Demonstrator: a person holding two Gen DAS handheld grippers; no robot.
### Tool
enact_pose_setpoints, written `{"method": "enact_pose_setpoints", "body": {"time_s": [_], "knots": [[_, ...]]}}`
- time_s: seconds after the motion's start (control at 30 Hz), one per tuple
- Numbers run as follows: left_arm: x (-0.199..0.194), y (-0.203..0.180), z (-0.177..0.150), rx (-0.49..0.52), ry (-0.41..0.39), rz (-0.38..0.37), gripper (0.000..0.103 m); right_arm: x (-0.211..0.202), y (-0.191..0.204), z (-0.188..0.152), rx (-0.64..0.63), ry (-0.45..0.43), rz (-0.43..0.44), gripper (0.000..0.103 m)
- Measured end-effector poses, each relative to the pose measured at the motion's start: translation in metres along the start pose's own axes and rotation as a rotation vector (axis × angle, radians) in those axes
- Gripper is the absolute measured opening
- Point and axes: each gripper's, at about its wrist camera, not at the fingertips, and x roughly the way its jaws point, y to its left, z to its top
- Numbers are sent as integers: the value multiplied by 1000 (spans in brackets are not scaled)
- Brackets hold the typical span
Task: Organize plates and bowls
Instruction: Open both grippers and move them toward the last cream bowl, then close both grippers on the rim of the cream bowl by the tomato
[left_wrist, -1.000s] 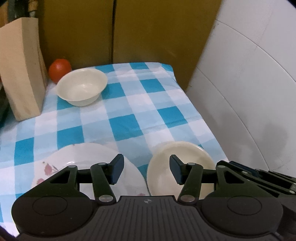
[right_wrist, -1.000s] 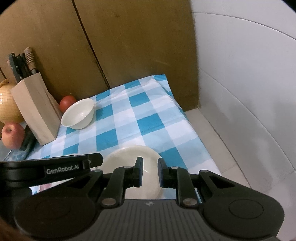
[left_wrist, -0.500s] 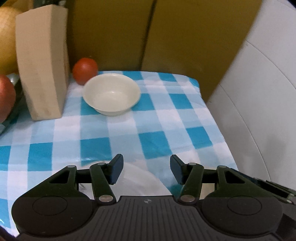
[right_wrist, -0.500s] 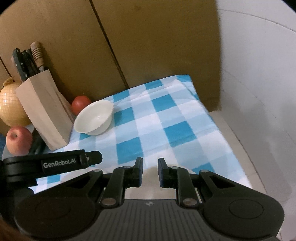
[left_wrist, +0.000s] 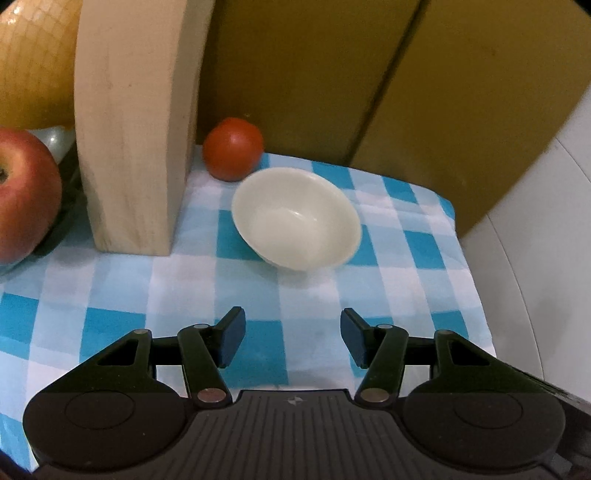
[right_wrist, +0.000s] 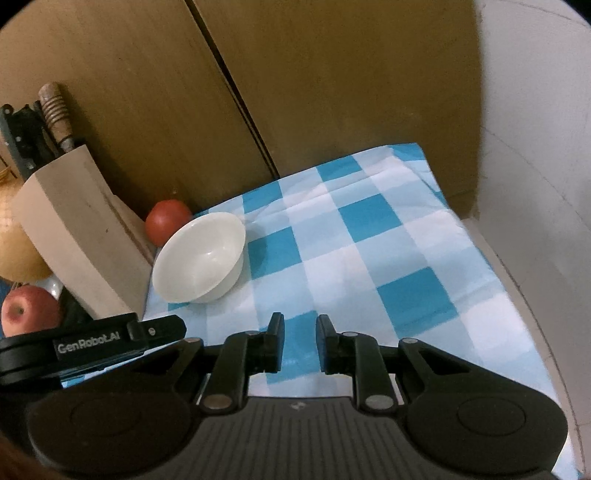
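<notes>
Cream bowl sits upright on the blue/white checked cloth, toward the back-left part of it, w/ nothing inside. Left gripper hovers over the cloth short of the bowl, jaws spread wide, nothing between them; bare cloth lies between fingertips and bowl.

Right gripper also over the cloth, off to the bowl's right and nearer the camera. Its jaws are only narrowly parted w/ a small gap, gripping nothing. The left tool's black body shows at lower left of the right wrist view.

Around the bowl: red tomato just behind it, close to the rim; touching or not, can't tell from either view. Wooden knife block stands just left of the bowl, apart from it, w/ dark and wooden handles sticking out the top. Red apple further left beyond the block, off the cloth. A netted yellow-tan round thing, prob. a melon, is behind the block at far left. Brown panels back the table; white wall on the right.
</notes>
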Motion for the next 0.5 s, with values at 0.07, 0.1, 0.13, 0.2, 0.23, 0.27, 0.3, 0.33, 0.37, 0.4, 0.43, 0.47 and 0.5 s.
{"method": "enact_pose_setpoints", "body": {"time_s": [0.07, 0.1, 0.13, 0.2, 0.23, 0.27, 0.3, 0.33, 0.37, 0.4, 0.43, 0.47, 0.5], "knots": [[5, 5, 4, -12, 0, 0, 65, 8, 2, 4, 0, 4, 9, 23], [8, 7, 6, -18, -3, 0, 65, 11, 4, 6, 0, 5, 10, 23], [10, 9, 9, -23, -5, -1, 65, 16, 6, 8, -1, 7, 14, 23], [14, 9, 13, -27, -9, 1, 65, 22, 9, 13, -3, 6, 22, 23], [15, 10, 15, -29, -11, 3, 65, 25, 12, 16, -5, 5, 27, 23], [17, 10, 17, -31, -14, 5, 65, 28, 15, 20, -10, 1, 31, 23], [19, 10, 20, -33, -16, 5, 66, 31, 18, 23, -17, -4, 37, 24], [21, 11, 22, -37, -15, 4, 67, 34, 21, 26, -20, -8, 43, 24], [23, 11, 24, -37, -16, 6, 67, 38, 23, 29, -20, -10, 52, 24], [25, 12, 25, -37, -17, 10, 67, 42, 24, 32, -16, -12, 62, 24], [27, 12, 26, -37, -20, 16, 67, 45, 25, 33, -13, -12, 69, 24], [29, 13, 27, -36, -22, 21, 67, 49, 26, 35, -10, -10, 76, 25], [31, 13, 29, -36, -23, 27, 68, 54, 27, 36, -6, -9, 81, 25]]}}
